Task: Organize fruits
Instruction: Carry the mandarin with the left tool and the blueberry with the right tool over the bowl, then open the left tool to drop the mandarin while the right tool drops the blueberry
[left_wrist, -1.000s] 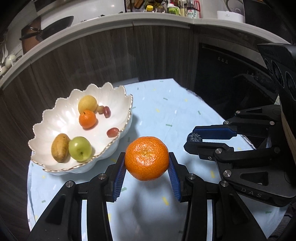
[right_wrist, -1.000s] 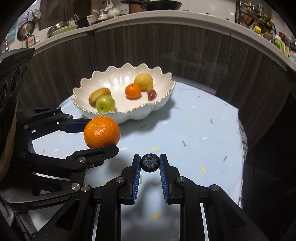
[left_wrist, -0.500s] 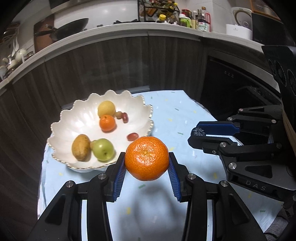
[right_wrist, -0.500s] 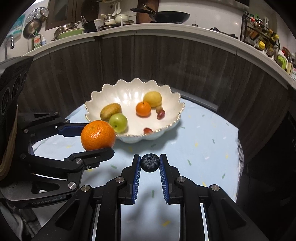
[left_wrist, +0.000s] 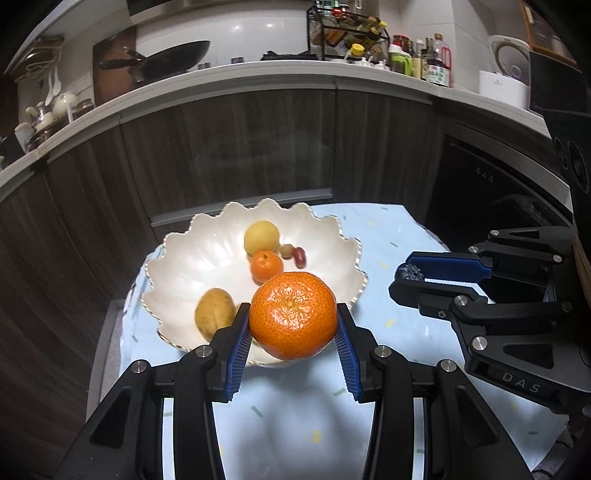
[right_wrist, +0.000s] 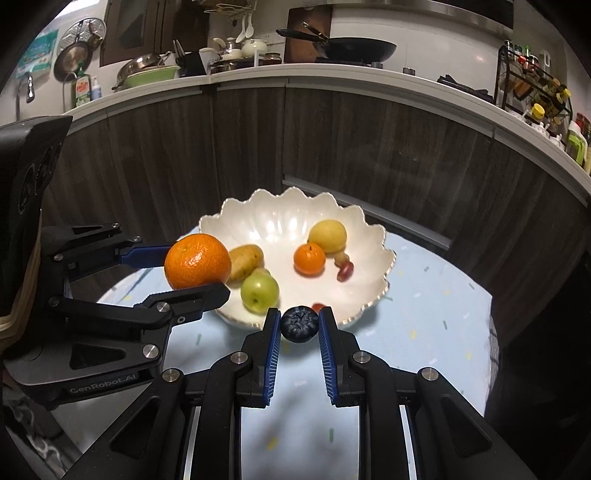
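A: Left gripper (left_wrist: 293, 328)?
B: Pinching the large round orange tangerine (left_wrist: 293, 315), over the scalloped white ceramic bowl (left_wrist: 192, 258) rim.
A: Right gripper (right_wrist: 299, 326)?
B: Clamped on the small dark blueberry (right_wrist: 299, 324), at the bowl's near edge.

Table covering (left_wrist: 388, 236): pale blue cloth with small coloured flecks, spread below and ahead of the tool; dark wood-grain cabinet fronts (right_wrist: 369, 147) curving behind it; white countertop (left_wrist: 258, 72) running above them; black frying pan (right_wrist: 354, 48) on the counter, far ahead, handle pointing left; wire rack of bottles and jars (left_wrist: 347, 33) on the counter, ahead and to the right in the left wrist view; white rice cooker (left_wrist: 506, 70) further right; green dish (right_wrist: 151, 74) with a metal pan on it, far left in the right wrist view; white teapot (right_wrist: 253, 46) near the pan.
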